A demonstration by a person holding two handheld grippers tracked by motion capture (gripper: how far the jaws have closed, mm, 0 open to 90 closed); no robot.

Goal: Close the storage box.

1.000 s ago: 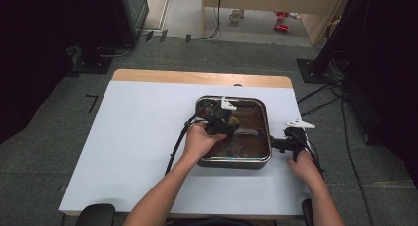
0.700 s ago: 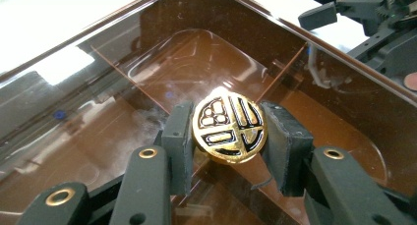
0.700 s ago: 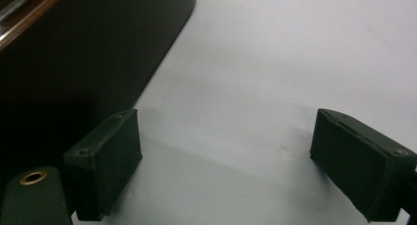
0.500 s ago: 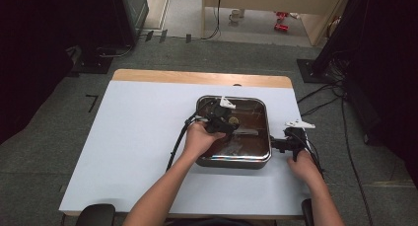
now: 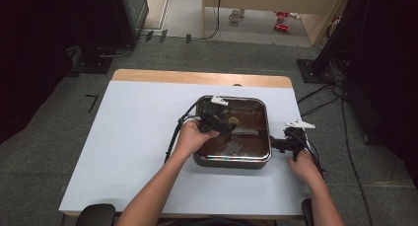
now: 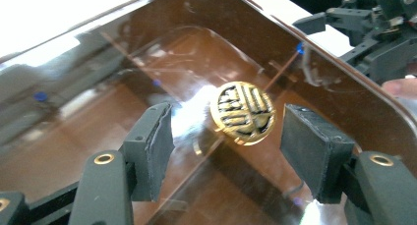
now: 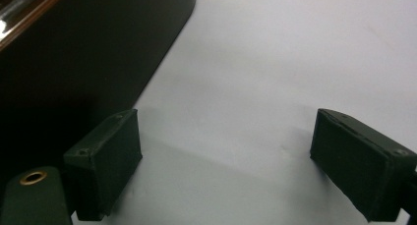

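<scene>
Left tongs (image 6: 226, 151) are released, jaws spread wide, nothing between them — they hang inside the sink (image 5: 263, 112), just above its floor. The brass drain (image 6: 242, 113) sits ahead of the gap between the jaws, nearer the right jaw, not touched. In the high view the left tongs (image 5: 224, 127) are over the sink's middle, the drain (image 5: 233, 121) just past the tips, the left hand (image 5: 194, 136) over the near-left rim.

Right tongs (image 7: 226, 161) are also released, jaws far apart, empty, low over the bare white counter (image 7: 275, 53). The sink's dark outer wall (image 7: 74, 48) is just beside their left jaw; can't tell if it touches. In the high view the right tongs (image 5: 276, 144) point at the sink's right side, right hand (image 5: 303, 164) behind them on the counter (image 5: 133, 137).

The sink sits on the counter, right of centre — shiny metal, brownish reflections inside.
</scene>
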